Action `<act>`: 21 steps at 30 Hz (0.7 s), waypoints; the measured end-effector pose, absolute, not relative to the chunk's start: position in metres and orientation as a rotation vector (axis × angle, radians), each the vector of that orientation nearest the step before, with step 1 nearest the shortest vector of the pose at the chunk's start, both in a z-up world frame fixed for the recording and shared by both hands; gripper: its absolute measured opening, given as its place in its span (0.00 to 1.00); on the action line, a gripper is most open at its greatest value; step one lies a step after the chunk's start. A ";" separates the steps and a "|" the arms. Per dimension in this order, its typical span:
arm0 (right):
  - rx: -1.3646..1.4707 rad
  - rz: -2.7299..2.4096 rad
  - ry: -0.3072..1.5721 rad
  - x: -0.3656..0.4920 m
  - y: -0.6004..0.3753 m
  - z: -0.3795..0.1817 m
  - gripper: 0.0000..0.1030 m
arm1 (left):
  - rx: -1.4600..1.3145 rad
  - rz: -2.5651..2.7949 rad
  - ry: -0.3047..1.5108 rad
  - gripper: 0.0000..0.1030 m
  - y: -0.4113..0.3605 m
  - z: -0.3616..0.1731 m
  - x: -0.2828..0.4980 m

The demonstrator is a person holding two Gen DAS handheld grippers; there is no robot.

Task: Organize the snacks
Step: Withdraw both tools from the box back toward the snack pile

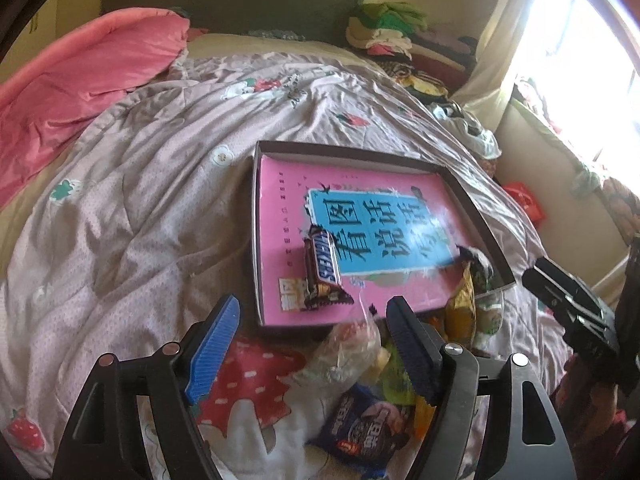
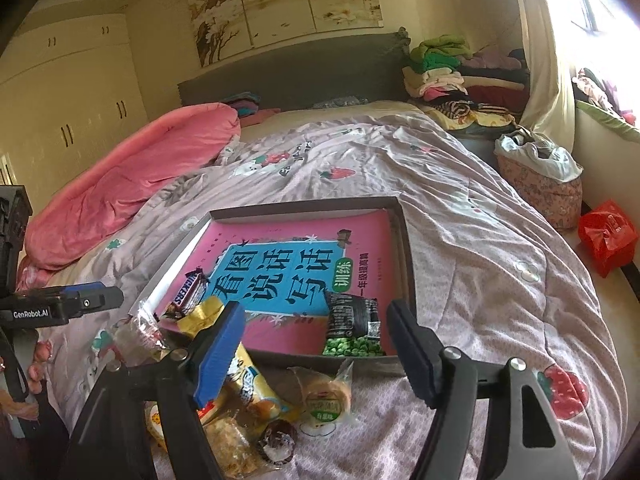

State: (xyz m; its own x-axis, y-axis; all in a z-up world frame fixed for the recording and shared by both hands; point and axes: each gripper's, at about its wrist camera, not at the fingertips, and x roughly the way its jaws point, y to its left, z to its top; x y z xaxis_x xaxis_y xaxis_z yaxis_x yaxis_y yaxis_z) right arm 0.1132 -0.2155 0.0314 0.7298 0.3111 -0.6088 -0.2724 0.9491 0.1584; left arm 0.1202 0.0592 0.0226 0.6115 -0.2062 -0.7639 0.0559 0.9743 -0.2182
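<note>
A shallow grey box (image 1: 256, 200) (image 2: 404, 240) with a pink book inside lies on the bed. A Snickers bar (image 1: 322, 270) (image 2: 188, 294) lies in it at the near left. A black pack of green peas (image 2: 352, 328) lies in it at the near right. Loose snacks lie on the quilt in front of the box: a clear bag (image 1: 344, 344), a blue cookie pack (image 1: 368, 432), a yellow pack (image 2: 248, 372), a round pastry (image 2: 326, 398). My left gripper (image 1: 316, 344) is open above the clear bag. My right gripper (image 2: 316, 352) is open, empty, over the box's near edge.
A pink duvet (image 1: 80, 80) lies at the bed's far left. Piled clothes (image 2: 436, 68) sit by the headboard at the right. A floral bag (image 2: 540, 176) and a red bag (image 2: 606, 236) stand on the floor to the right of the bed.
</note>
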 end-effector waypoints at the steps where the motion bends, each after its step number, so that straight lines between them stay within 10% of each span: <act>1: 0.058 0.328 0.685 0.112 -0.214 0.031 0.70 | -0.171 -0.156 0.904 0.75 0.059 0.022 0.119; 21: -0.026 0.427 0.757 0.088 -0.173 0.012 0.70 | -0.058 -0.237 0.971 0.75 0.042 0.000 0.106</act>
